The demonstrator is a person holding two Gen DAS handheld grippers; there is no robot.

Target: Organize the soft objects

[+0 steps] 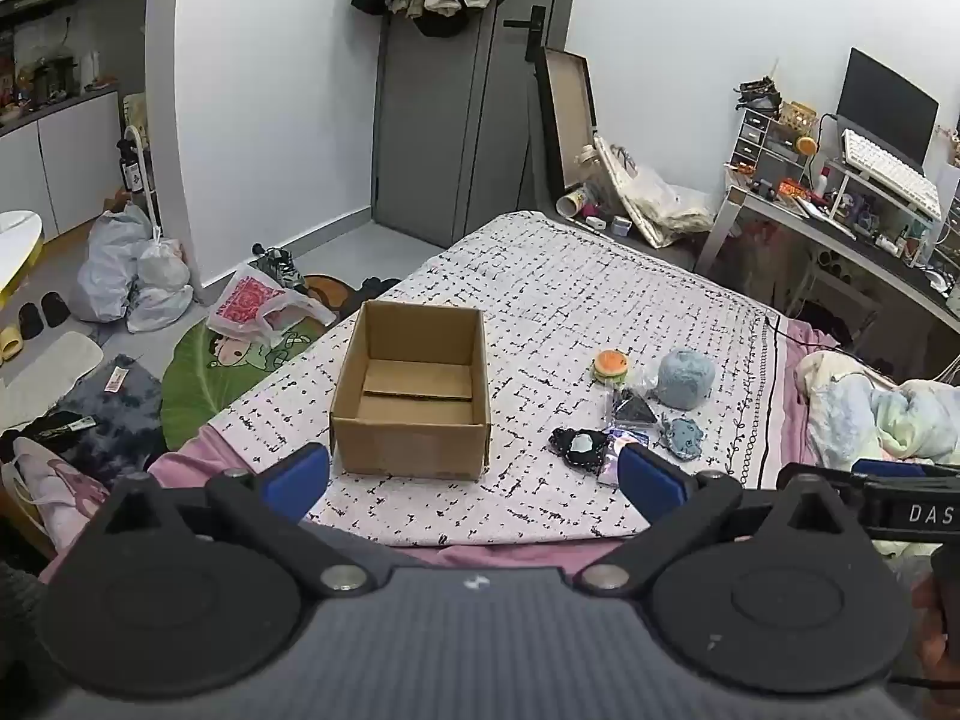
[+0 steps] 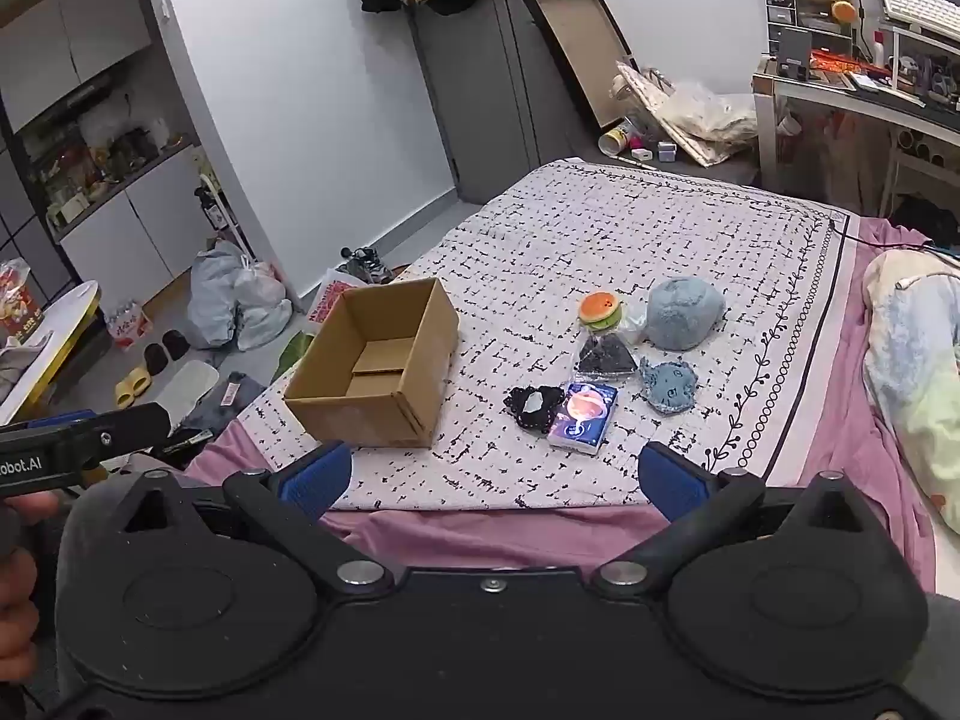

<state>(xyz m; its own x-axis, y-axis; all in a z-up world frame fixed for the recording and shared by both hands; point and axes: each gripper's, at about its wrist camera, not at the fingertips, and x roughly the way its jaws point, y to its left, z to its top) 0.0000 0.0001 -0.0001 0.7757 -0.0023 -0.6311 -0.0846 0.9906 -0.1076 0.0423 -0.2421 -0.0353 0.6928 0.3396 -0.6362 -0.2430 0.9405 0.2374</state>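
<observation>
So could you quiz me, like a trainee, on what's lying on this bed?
1. True or false: the cardboard box already holds soft things.
2. Which lies nearest the burger toy? A) blue plush ball B) the box C) slippers
3. Fill in: the left gripper and right gripper are both ___.

Key: 1 false, since only its bottom flaps show; 2 A; 3 open, holding nothing.
</observation>
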